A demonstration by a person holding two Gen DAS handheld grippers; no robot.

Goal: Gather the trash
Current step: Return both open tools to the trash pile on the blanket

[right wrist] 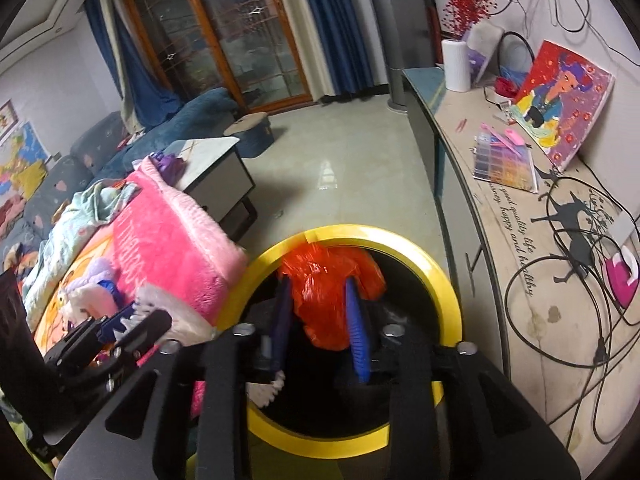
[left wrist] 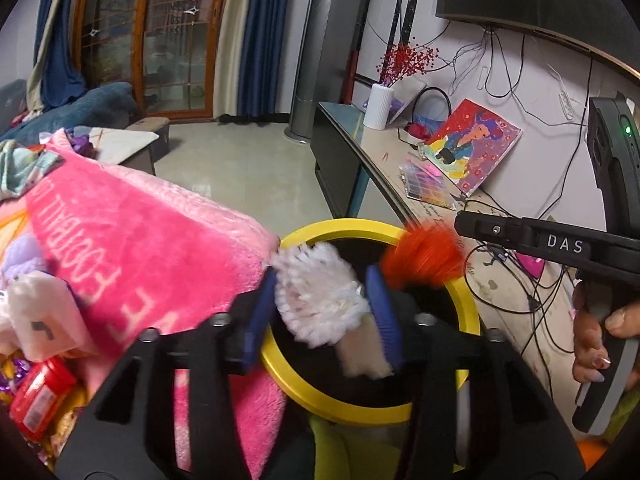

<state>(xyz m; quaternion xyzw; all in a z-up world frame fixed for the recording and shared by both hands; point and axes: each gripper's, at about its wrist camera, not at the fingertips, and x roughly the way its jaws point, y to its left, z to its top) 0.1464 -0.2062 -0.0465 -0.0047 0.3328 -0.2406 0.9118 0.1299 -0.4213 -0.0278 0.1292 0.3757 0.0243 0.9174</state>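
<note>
A round bin with a yellow rim [left wrist: 472, 312] [right wrist: 448, 280] stands between the pink blanket and the sideboard. My left gripper [left wrist: 324, 300] is shut on a crumpled white tissue wad [left wrist: 320, 292] and holds it over the bin's left side. My right gripper [right wrist: 320, 304] is shut on a crumpled orange plastic bag [right wrist: 324, 288] over the bin's opening. The orange bag also shows in the left wrist view [left wrist: 424, 256]. The left gripper with its white wad shows at the left in the right wrist view [right wrist: 132, 316].
A pink plush blanket [left wrist: 140, 240] [right wrist: 172, 240] covers the surface left of the bin, with a red-capped jar [left wrist: 40, 396] and small items on it. A sideboard [right wrist: 540, 280] with cables, a painting [right wrist: 564, 104] and a white vase [right wrist: 456, 64] runs along the right.
</note>
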